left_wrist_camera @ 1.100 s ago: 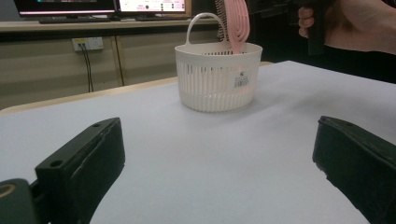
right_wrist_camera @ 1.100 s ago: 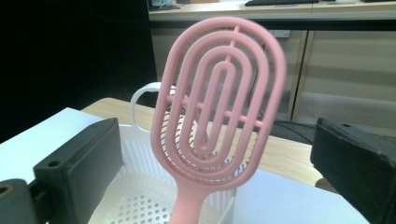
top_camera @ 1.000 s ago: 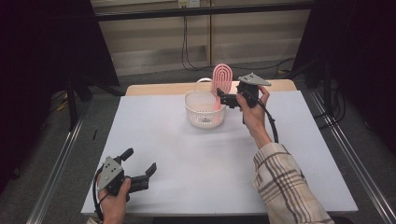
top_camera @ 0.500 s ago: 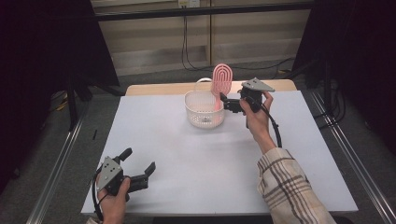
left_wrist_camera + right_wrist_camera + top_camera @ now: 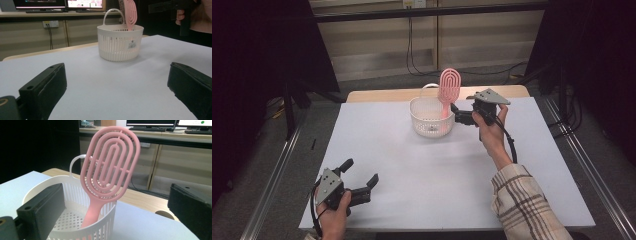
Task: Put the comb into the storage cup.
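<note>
A white slotted basket with a loop handle stands at the table's far middle. A pink oval hairbrush stands in it, handle down, head leaning over the right rim. My right gripper hovers open just right of the basket, jaws pointing at it. In the right gripper view the brush rises between my wide-apart jaws without touching them, with the basket below. My left gripper rests open at the near left, nothing between its fingers; ahead of it I see the basket and brush.
A white sheet covers the table, with a strip of bare wood at the far edge. Dark curtains, metal frame rails and cables surround the table. Monitors sit on a desk behind it.
My right gripper has drawn back slightly to the right and nearer the person, away from the basket. The brush stays leaning in the basket. The left gripper has not moved.
</note>
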The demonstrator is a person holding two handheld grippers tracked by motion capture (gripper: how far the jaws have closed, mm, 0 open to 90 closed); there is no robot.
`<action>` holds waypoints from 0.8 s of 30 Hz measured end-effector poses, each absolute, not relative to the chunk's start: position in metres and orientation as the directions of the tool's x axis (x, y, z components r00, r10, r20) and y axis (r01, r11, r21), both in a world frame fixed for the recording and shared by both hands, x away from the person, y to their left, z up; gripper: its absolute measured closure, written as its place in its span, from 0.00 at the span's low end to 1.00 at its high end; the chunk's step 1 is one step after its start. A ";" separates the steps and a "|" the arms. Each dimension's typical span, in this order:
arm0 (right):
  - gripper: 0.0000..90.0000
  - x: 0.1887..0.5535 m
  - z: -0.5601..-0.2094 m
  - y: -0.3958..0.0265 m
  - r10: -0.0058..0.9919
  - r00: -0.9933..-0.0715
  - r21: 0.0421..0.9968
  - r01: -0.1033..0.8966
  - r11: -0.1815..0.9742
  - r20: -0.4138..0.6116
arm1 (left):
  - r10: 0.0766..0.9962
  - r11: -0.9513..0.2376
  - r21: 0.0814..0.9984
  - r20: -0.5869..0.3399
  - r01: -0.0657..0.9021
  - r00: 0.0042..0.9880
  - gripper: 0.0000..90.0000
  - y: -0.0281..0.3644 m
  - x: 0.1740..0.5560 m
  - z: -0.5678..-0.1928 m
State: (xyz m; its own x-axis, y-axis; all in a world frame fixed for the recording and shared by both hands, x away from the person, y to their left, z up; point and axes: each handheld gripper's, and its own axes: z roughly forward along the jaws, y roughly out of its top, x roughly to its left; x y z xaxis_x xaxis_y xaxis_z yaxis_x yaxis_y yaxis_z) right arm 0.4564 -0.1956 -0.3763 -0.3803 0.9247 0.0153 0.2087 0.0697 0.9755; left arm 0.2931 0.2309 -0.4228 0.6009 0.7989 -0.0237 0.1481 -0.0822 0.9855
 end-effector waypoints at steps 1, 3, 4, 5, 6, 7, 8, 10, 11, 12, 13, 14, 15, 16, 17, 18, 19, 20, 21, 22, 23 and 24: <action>0.01 0.455 -0.376 -0.196 0.925 -0.380 0.976 0.206 0.068 0.016 | 0.799 -0.082 0.986 -0.024 0.148 0.601 0.03 0.231 0.293 -0.423; 0.01 0.452 -0.375 -0.197 0.926 -0.377 0.977 0.201 0.076 0.005 | 0.800 -0.084 0.985 -0.024 0.151 0.599 0.03 0.231 0.293 -0.423; 0.00 0.451 -0.375 -0.197 0.926 -0.377 0.977 0.200 0.077 0.004 | 0.801 -0.084 0.985 -0.024 0.152 0.598 0.03 0.231 0.293 -0.423; 0.01 0.450 -0.375 -0.198 0.923 -0.385 0.977 0.200 0.079 0.004 | 0.800 -0.086 0.985 -0.022 0.151 0.600 0.03 0.231 0.293 -0.423; 0.00 0.449 -0.375 -0.198 0.924 -0.384 0.977 0.198 0.081 0.001 | 0.799 -0.087 0.985 -0.021 0.150 0.601 0.03 0.231 0.293 -0.423; 0.00 0.448 -0.375 -0.199 0.925 -0.380 0.977 0.197 0.082 -0.001 | 0.798 -0.087 0.985 -0.021 0.149 0.602 0.03 0.231 0.293 -0.423; 0.00 0.447 -0.375 -0.200 0.925 -0.380 0.978 0.195 0.080 0.000 | 0.801 -0.079 0.986 -0.026 0.149 0.598 0.03 0.231 0.293 -0.423; 0.00 0.445 -0.374 -0.201 0.926 -0.378 0.979 0.190 0.080 -0.002 | 0.797 -0.086 0.985 -0.022 0.149 0.604 0.03 0.231 0.293 -0.423; 0.00 0.444 -0.374 -0.202 0.928 -0.374 0.978 0.191 0.080 -0.003 | 0.795 -0.087 0.985 -0.021 0.148 0.606 0.03 0.230 0.293 -0.423; 0.00 0.443 -0.374 -0.202 0.928 -0.373 0.978 0.190 0.080 -0.004 | 0.794 -0.087 0.985 -0.020 0.147 0.607 0.03 0.230 0.293 -0.423; 0.00 0.442 -0.374 -0.203 0.928 -0.373 0.978 0.191 0.088 -0.010 | 0.794 -0.086 0.985 -0.021 0.147 0.607 0.03 0.230 0.293 -0.423; 0.00 0.441 -0.375 -0.204 0.927 -0.376 0.979 0.187 0.086 -0.010 | 0.796 -0.085 0.986 -0.021 0.146 0.605 0.03 0.230 0.293 -0.422; 0.00 0.441 -0.375 -0.204 0.927 -0.375 0.978 0.188 0.088 -0.011 | 0.797 -0.086 0.985 -0.020 0.146 0.604 0.03 0.230 0.293 -0.422; 0.00 0.440 -0.375 -0.204 0.927 -0.376 0.979 0.184 0.092 -0.017 | 0.798 -0.082 0.986 -0.023 0.147 0.602 0.03 0.230 0.293 -0.422; 0.00 0.439 -0.375 -0.205 0.926 -0.376 0.979 0.182 0.093 -0.018 | 0.800 -0.079 0.986 -0.025 0.147 0.599 0.03 0.231 0.293 -0.423; 0.00 0.437 -0.374 -0.205 0.928 -0.372 0.979 0.185 0.091 -0.016 | 0.800 -0.079 0.986 -0.026 0.148 0.599 0.03 0.231 0.293 -0.423; 0.00 0.437 -0.374 -0.206 0.927 -0.375 0.979 0.179 0.094 -0.020 | 0.802 -0.078 0.985 -0.028 0.151 0.597 0.03 0.231 0.293 -0.423; 0.00 0.435 -0.374 -0.207 0.927 -0.375 0.980 0.177 0.093 -0.020 | 0.802 -0.080 0.985 -0.026 0.150 0.597 0.03 0.231 0.293 -0.423; 0.00 0.434 -0.374 -0.208 0.928 -0.372 0.981 0.175 0.086 -0.015 | 0.802 -0.076 0.986 -0.028 0.149 0.597 0.03 0.231 0.293 -0.423; 0.00 0.433 -0.373 -0.209 0.927 -0.375 0.982 0.174 0.080 -0.010 | 0.801 -0.075 0.986 -0.029 0.148 0.598 0.03 0.231 0.292 -0.423; 0.00 0.431 -0.373 -0.210 0.928 -0.372 0.982 0.169 0.085 -0.016 | 0.799 -0.083 0.986 -0.021 0.144 0.600 0.03 0.231 0.292 -0.422; 0.00 0.429 -0.373 -0.211 0.931 -0.364 0.982 0.165 0.088 -0.022 | 0.800 -0.084 0.986 -0.019 0.143 0.599 0.03 0.231 0.292 -0.422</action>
State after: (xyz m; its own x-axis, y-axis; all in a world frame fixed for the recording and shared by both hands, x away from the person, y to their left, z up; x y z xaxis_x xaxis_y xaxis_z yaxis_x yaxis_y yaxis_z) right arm 0.4294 -0.2107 -0.3729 -0.3640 0.9311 -0.0224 0.1648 0.0881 0.9824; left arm 0.2922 0.2310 -0.4224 0.5994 0.8002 -0.0192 0.1435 -0.0838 0.9861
